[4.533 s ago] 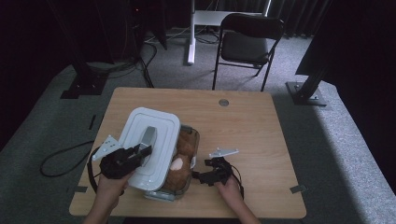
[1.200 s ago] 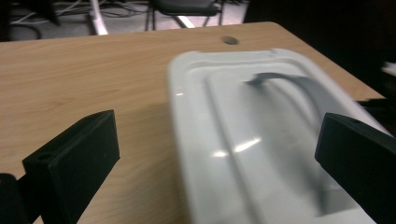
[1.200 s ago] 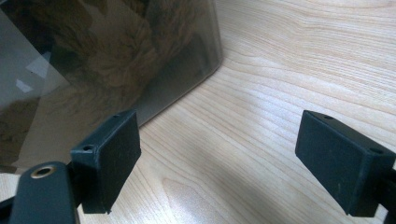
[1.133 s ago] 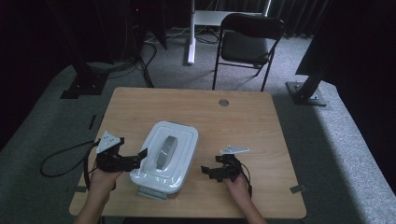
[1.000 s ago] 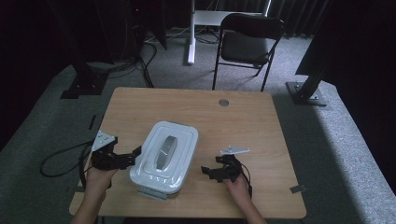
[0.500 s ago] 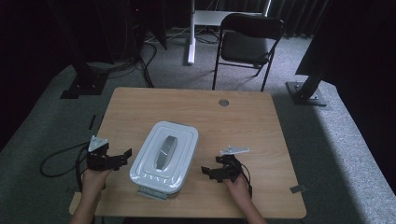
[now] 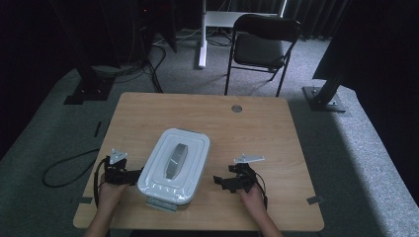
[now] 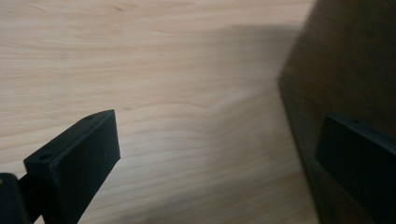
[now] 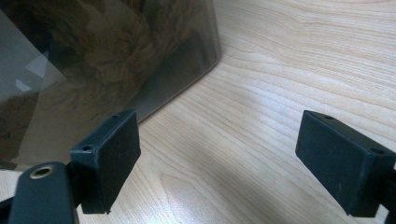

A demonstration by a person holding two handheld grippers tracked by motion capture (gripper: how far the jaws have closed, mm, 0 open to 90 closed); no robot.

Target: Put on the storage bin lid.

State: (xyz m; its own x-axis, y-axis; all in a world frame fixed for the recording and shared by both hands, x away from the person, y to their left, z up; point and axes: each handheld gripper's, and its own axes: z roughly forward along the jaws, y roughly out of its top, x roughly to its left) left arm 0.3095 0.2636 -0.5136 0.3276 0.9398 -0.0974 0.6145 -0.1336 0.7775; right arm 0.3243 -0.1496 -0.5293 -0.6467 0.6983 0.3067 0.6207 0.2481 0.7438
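A clear food container (image 7: pixel 170 190) with a white lid (image 7: pixel 174 164) pressed on top stands on the wooden table (image 7: pixel 247 133), near its front edge. My left gripper (image 7: pixel 131 177) rests on the table just left of the container. In the left gripper view this gripper (image 8: pixel 219 140) is open with bare wood between its jaws, and the container's dark wall (image 8: pixel 350 60) sits behind the right jaw. My right gripper (image 7: pixel 221 181) lies a short way right of the container. It is open (image 9: pixel 224 149), and the clear wall (image 9: pixel 116 51) with brown food behind it is at upper left.
A black folding chair (image 7: pixel 264 42) stands beyond the table's far edge. A round cable hole (image 7: pixel 236 108) sits near the table's back. A black cable (image 7: pixel 64 170) loops on the carpet at the left. Dark stand bases (image 7: pixel 323 96) flank the table.
The lid, earlier held tilted over the open container by my left gripper, now sits closed on it. My left gripper has let go and drawn back to the left; the right has barely moved.
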